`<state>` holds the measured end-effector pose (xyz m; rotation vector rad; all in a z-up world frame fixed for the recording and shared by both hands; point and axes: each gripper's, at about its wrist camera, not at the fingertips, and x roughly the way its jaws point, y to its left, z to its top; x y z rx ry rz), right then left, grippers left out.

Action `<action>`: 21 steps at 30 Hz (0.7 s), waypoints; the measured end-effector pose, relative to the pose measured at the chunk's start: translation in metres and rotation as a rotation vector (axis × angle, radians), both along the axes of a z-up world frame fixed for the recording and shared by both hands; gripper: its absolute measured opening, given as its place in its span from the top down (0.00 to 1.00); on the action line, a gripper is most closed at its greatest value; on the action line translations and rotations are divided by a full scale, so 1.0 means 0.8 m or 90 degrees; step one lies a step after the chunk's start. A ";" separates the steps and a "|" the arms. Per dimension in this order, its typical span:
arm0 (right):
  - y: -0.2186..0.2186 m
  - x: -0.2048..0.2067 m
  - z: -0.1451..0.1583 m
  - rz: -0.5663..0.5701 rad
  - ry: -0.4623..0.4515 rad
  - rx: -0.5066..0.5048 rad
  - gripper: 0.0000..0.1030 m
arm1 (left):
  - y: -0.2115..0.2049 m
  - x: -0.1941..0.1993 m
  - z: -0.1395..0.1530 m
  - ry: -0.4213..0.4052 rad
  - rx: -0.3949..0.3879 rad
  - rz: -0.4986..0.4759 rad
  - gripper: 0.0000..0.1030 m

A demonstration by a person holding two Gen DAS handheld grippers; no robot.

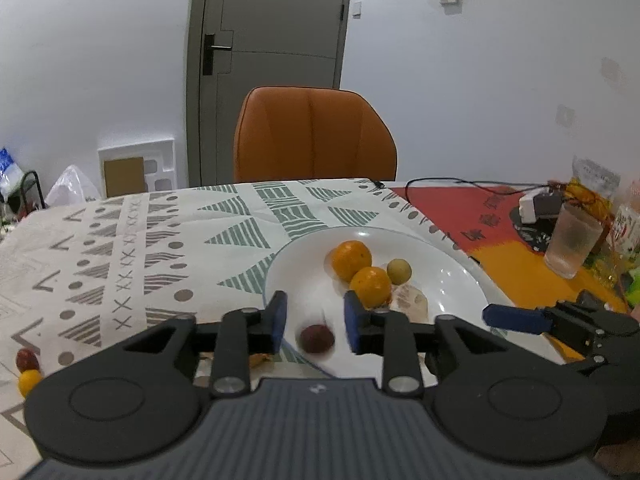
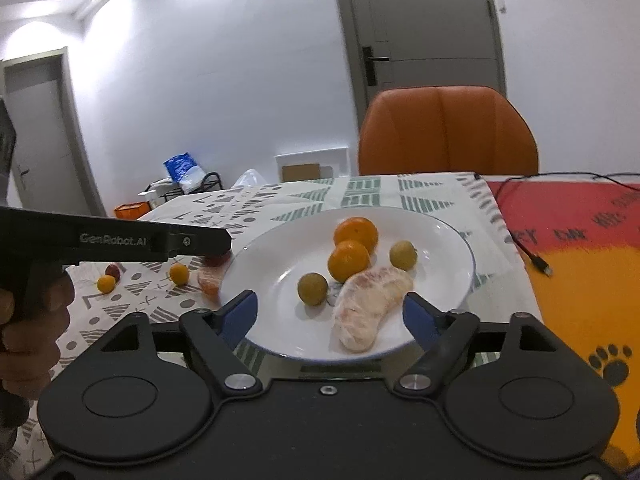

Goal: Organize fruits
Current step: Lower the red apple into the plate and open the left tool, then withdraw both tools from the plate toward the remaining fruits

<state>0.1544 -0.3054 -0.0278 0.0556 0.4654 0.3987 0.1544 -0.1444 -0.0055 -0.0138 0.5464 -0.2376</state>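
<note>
A white plate [image 2: 440, 232] holds two oranges [image 2: 356, 234], two yellow-green fruits [image 2: 313, 289] and a peeled pomelo segment [image 2: 370, 306]. My left gripper [image 1: 316, 322] is open above the plate's [image 1: 452, 268] near left rim; a blurred dark red fruit [image 1: 317, 339] shows between and below its blue pads [image 1: 278, 322], not gripped. My right gripper [image 2: 331, 314] is open and empty at the plate's near edge. On the cloth left of the plate lie two small yellow fruits [image 2: 179, 273], a red fruit [image 2: 113, 270] and an orange segment [image 2: 208, 282]. The left gripper [image 2: 224, 240] partly hides another red fruit [image 2: 216, 259].
An orange chair [image 1: 314, 136] stands behind the table. A frosted cup [image 1: 572, 242], a white charger with black cable [image 1: 532, 204] and packets sit at the right on a red and yellow mat [image 2: 580, 248]. A USB cable end [image 2: 540, 262] lies there.
</note>
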 end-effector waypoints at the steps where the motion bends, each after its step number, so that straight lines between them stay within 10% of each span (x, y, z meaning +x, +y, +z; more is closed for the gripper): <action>1: 0.000 -0.001 -0.001 -0.004 -0.001 -0.002 0.18 | 0.000 -0.001 -0.001 0.001 0.003 0.003 0.67; 11: 0.005 -0.001 0.002 -0.036 0.000 0.017 0.01 | 0.042 -0.018 0.006 -0.018 0.006 0.078 0.20; 21: 0.032 -0.001 0.007 -0.036 0.005 0.003 0.00 | 0.080 -0.038 0.008 -0.019 0.016 0.119 0.13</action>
